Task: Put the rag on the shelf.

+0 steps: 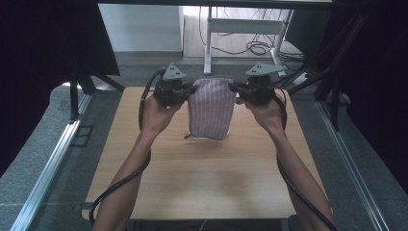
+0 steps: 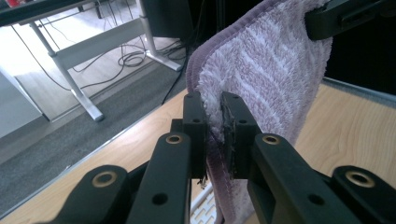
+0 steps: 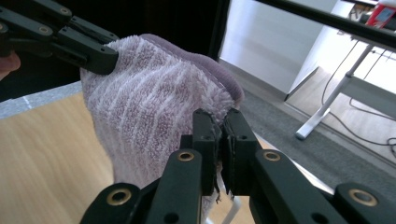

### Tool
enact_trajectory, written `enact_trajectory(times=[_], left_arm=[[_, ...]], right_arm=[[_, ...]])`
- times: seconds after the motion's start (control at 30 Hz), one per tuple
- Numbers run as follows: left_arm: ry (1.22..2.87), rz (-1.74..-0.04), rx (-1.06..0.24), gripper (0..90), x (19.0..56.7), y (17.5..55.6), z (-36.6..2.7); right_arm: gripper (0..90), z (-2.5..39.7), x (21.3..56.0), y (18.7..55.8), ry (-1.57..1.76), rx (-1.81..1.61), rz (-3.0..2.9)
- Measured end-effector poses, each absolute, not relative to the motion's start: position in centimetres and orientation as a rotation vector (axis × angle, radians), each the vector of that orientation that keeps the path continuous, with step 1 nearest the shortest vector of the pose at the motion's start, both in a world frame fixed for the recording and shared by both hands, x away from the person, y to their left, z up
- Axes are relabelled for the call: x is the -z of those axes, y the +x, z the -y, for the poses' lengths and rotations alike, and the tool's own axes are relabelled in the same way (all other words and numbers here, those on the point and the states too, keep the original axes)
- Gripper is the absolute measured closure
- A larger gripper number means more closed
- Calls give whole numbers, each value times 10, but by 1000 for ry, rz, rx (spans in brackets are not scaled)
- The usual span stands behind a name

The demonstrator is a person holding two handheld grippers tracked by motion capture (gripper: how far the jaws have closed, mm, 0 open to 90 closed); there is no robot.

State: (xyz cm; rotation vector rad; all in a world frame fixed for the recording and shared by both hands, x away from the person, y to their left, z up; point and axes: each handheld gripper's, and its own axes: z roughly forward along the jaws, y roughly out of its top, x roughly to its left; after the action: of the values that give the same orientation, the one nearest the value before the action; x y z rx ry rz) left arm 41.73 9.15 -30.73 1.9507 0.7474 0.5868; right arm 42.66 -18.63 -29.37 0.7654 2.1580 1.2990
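Both grippers, left [image 1: 188, 90] and right [image 1: 234, 88], pinch a purple towel [image 1: 211, 108] above the wooden table [image 1: 202, 178], grey floor [image 1: 43, 144] around.

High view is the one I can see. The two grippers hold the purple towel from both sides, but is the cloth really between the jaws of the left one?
Observer: Yes. In the left gripper view the left gripper has its jaws closed on the edge of the towel, with pile squeezed between them.
Operator: And the right one?
Observer: The same. The right gripper is clamped on the towel's opposite edge.
Operator: Is the towel one layer?
Observer: No, it looks doubled: a stitched hem curves over its top.
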Motion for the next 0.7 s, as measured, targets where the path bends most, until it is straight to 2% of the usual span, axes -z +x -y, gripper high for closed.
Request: enact_trajectory(times=[0.7], left_arm=[[1950,-772,-557,803,259,451,-98]], right_arm=[[849,180,248,456,774,-1318,-2096]])
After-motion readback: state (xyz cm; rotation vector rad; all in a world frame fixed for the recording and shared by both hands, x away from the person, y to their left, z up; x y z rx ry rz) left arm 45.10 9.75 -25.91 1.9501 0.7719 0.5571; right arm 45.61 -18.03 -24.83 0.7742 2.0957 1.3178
